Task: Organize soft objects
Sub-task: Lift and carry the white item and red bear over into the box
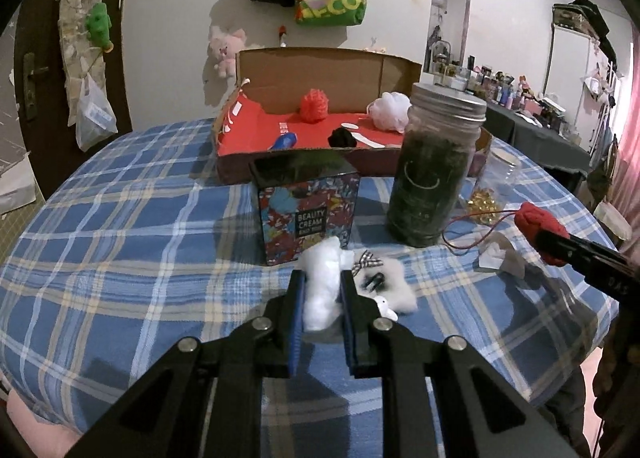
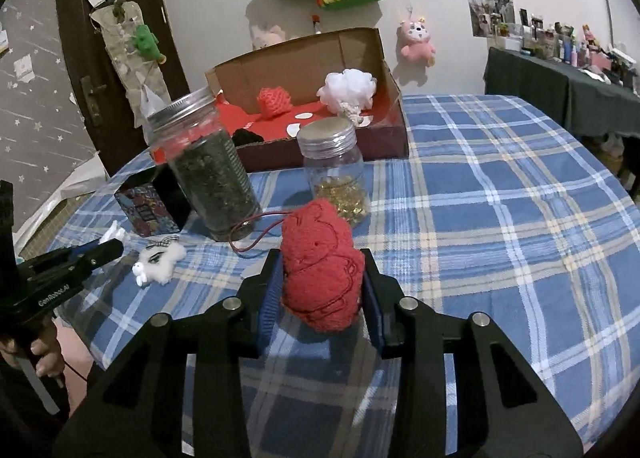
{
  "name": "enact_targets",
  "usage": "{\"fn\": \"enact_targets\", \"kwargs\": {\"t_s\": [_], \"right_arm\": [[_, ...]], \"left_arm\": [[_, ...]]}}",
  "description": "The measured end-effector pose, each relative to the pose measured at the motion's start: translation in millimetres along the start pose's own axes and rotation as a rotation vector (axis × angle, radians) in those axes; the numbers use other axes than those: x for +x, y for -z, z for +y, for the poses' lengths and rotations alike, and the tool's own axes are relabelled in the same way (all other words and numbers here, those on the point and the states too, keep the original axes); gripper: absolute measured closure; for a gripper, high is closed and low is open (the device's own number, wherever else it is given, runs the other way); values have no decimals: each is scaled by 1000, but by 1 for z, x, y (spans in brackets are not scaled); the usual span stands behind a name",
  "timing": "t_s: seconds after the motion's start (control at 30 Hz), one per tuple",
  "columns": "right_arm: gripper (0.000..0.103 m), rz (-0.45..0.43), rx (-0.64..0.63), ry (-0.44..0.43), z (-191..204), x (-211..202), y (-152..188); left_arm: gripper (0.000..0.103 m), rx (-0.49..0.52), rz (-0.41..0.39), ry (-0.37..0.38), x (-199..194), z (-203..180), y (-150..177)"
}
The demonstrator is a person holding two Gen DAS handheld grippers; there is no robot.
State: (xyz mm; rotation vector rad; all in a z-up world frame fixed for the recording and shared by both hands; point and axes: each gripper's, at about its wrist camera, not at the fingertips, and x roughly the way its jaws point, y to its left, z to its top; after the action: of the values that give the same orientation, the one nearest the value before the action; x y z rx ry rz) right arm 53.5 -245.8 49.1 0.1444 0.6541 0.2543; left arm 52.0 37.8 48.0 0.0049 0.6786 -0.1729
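Soft things number six that I can count: a white tuft (image 1: 322,286) clamped in my left gripper (image 1: 323,290), a fluffy white charm (image 1: 390,284) lying on the plaid cloth (image 1: 132,242) just right of it, a red plush (image 2: 322,266) squeezed in my right gripper (image 2: 323,286), and in the box (image 1: 320,66) a red puff (image 1: 314,105), a black one (image 1: 342,137) and a white puff (image 1: 390,111). Both grippers are closed partway, pads pressing their loads. My tuft stands with its long axis running away from me, tip toward the printed carton (image 1: 308,210); the red plush also stands lengthwise between my pads, a red cord (image 2: 256,232) trailing left from it. Between my grippers and the box stand that carton, one tall jar (image 1: 434,166) of dark leaves and one small jar (image 2: 338,174) of gold bits, two jars in all, blocking the straight way. A crumpled tissue (image 1: 500,256) lies right of the charm. The box sits at the cloth's far edge, flap up.
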Motion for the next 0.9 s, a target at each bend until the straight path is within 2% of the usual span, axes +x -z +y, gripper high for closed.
{"fn": "enact_targets", "kwargs": {"t_s": [0.27, 0.47, 0.9], "right_arm": [[68, -25, 29, -11, -5, -8, -5], [68, -78, 63, -9, -14, -23, -17], [68, -132, 101, -35, -30, -27, -61]], "left_arm": [[85, -1, -36, -13, -11, 4, -10], [85, 7, -71, -21, -23, 6, -26], [85, 6, -85, -16, -16, 14, -59]]}}
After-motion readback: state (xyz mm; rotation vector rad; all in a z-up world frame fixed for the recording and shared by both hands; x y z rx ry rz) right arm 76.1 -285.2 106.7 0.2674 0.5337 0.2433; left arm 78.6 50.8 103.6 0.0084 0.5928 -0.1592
